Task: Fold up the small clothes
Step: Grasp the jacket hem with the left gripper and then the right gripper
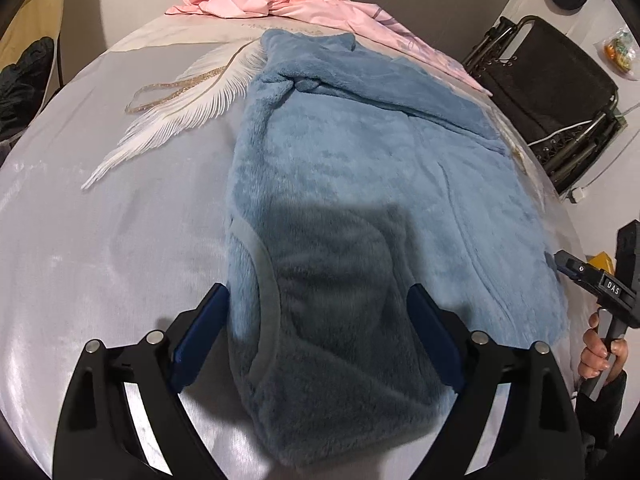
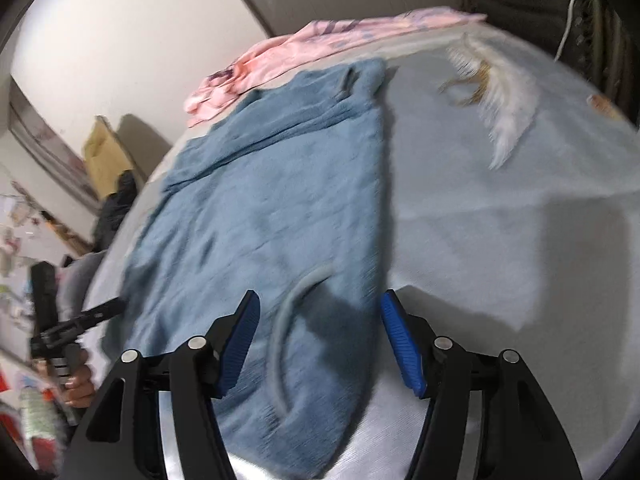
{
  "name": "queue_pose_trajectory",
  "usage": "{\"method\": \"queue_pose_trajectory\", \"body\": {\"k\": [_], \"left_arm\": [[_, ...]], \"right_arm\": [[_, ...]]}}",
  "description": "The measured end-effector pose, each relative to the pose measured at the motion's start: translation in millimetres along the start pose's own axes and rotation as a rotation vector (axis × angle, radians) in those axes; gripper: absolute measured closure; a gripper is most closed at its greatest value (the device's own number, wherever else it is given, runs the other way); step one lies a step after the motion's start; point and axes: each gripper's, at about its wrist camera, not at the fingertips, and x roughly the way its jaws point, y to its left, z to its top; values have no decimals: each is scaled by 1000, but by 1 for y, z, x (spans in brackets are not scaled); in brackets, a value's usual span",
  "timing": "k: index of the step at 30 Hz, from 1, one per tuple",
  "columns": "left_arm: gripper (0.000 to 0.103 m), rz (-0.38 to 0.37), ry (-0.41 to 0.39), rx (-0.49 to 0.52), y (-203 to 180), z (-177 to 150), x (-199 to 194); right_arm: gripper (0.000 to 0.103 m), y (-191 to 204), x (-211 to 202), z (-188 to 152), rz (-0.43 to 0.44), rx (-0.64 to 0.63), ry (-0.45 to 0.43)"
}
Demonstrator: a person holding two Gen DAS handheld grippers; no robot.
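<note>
A pink garment (image 1: 280,0) lies bunched at the far end of the pale satin bedspread (image 1: 100,248), just beyond the blue fleece garment (image 1: 352,168) and touching or nearly touching its far edge. A white feather print (image 1: 180,108) with a gold ribbon motif marks the spread beside the fleece, and a black folding chair (image 1: 552,92) stands off the bed's edge. The right wrist view is motion-blurred, so the fleece's texture and the clutter on the floor there are hard to read. The near end of the fleece is shadowed and runs out of sight beneath both cameras. The fleece lies flat on the spread with its long axis running from the near edge toward the pink garment, a sleeve folded across its far part and a grey-trimmed curved opening (image 2: 288,328) at the near end. The left gripper (image 1: 320,320) hangs over that near end with its 2 blue pads spread wide, clasping nothing. The right gripper (image 2: 320,340) is likewise spread apart above the trimmed end, empty, with its handle in a hand (image 1: 600,352).
</note>
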Motion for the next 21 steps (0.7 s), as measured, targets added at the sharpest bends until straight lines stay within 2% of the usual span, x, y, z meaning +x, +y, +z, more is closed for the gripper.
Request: {"method": "queue_pose_trajectory", "body": {"k": [6,11,13,16,21], "left_arm": [[16,-80,-3,-10,7,-14,-11],[16,-168,3,-56,14,-21,-17],[16,-193,5,-66,15,-25,-19],[17,-208,15,-68,13,-29,-21],[23,-203,22,-63,12,-34,-24]], "right_arm": [[43,10,-4,-13,55,-20,51],[44,17,-8,-25,79,-43,81],[49,21,-10,-30,75,-66,86],[52,24,-11,-33,66,-95,96],[61,22,-15,-37,64,-111,106]]}}
